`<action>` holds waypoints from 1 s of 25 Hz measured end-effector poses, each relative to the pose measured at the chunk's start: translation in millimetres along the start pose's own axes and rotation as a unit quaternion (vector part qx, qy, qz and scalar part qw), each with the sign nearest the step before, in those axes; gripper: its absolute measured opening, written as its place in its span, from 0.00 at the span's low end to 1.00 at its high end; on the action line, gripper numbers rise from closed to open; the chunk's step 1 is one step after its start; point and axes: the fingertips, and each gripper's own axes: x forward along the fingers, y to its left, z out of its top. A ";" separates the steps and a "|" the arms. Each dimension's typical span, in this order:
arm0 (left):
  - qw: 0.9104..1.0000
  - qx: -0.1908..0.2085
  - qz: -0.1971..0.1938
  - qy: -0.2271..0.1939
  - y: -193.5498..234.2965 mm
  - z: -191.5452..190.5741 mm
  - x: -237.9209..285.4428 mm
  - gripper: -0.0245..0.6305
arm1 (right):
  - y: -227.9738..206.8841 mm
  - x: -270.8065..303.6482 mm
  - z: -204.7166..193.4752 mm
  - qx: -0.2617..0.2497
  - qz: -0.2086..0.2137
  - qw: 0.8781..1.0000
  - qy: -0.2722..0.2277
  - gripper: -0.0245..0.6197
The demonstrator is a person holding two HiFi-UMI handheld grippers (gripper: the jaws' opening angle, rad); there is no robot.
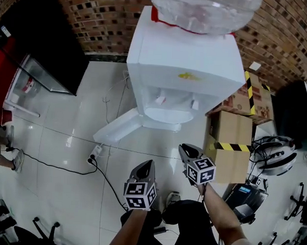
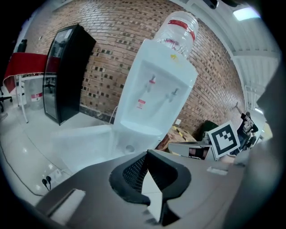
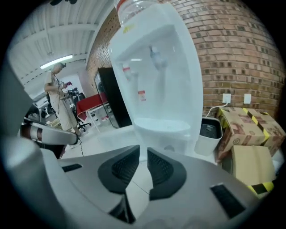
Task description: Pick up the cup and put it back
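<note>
Before the dispenser [image 1: 185, 70], left gripper [image 1: 148, 165] pinched together, right gripper [image 1: 186, 149] barely parted (no cup visible; likely light, crushable: grip mid-wall).

Left gripper [image 1: 150, 164] jaws together, right gripper [image 1: 185, 148] jaws slightly apart, both empty, both angled downward

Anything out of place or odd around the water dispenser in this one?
Yes: a white panel, apparently the water dispenser's lower door, stands swung open over the floor at its base. Also, no cup shows in any view.
</note>
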 end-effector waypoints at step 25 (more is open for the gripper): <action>0.985 0.161 -0.063 -0.001 115.7 -70.7 225.7 0.04 | -146.9 339.6 -110.2 -0.061 -0.068 0.994 -0.066 0.77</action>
